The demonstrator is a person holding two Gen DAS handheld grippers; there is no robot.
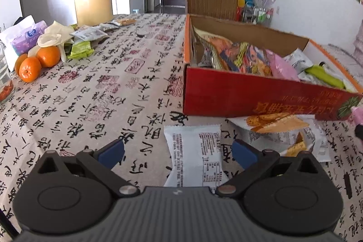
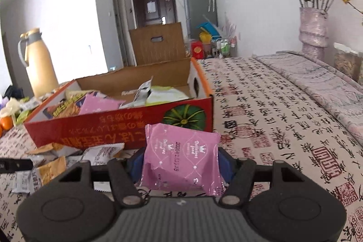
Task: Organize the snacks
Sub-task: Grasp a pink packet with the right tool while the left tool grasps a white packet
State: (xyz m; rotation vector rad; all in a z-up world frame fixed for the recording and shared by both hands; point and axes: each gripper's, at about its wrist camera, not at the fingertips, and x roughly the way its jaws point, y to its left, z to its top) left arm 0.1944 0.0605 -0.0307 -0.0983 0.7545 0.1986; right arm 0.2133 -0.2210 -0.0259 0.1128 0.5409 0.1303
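The right gripper (image 2: 181, 161) pinched a pink snack packet (image 2: 181, 158) by its side edges, raised just before the red cardboard box (image 2: 127, 128). The left gripper (image 1: 179, 152) was spread over a white snack packet (image 1: 195, 155) lying on the tablecloth (image 1: 102, 94). Both packets appeared light, soft and crinkly, best gripped mid-body across the width.

Both grippers looked alike: left gripper (image 1: 178, 152) & right gripper (image 2: 181, 162) had ribbed dark-grey bodies, round black discs each side, black link arms w/ silver pins, blue pads (image 1: 111, 152) at tips.
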